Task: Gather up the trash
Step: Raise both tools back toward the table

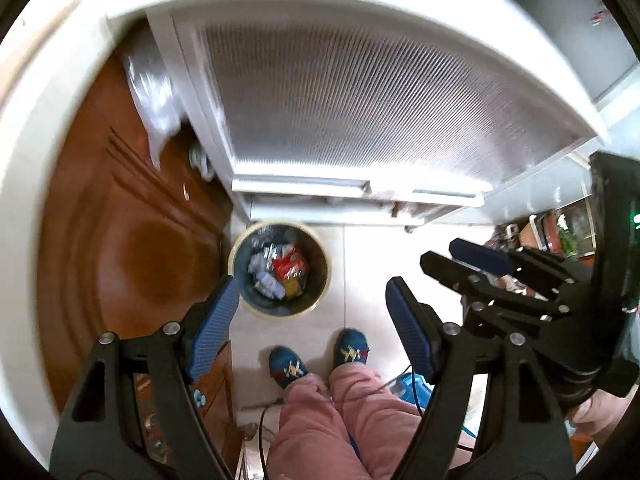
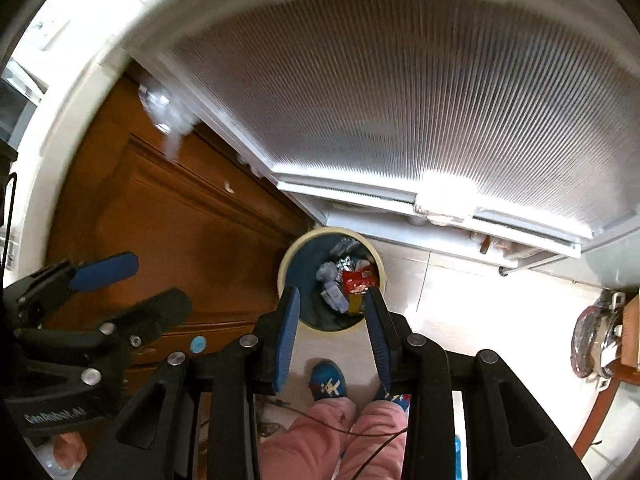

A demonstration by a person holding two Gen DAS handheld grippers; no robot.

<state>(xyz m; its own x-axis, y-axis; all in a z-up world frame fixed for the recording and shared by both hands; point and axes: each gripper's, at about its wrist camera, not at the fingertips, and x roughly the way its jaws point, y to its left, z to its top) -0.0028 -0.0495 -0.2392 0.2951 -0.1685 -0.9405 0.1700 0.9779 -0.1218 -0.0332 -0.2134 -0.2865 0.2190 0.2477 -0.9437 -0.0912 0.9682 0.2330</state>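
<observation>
Both grippers are hanging empty above the round cream-rimmed waste bin (image 1: pixel 280 274) at frame centre: left gripper (image 1: pixel 312 312) spread wide, right gripper (image 2: pixel 332 336) standing narrow, clasping nothing.

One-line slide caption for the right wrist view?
Right gripper, jaws apart and empty, high above a bin of wrappers on pale tiles, beside a wooden door.

One trash bin (image 1: pixel 280 308) holding several wrappers (image 1: pixel 289 267), two blue slippers (image 1: pixel 287 368), two pink trouser legs (image 1: pixel 320 432), two grippers (image 1: pixel 310 312), and one wooden door (image 1: pixel 132 248) are visible.
</observation>
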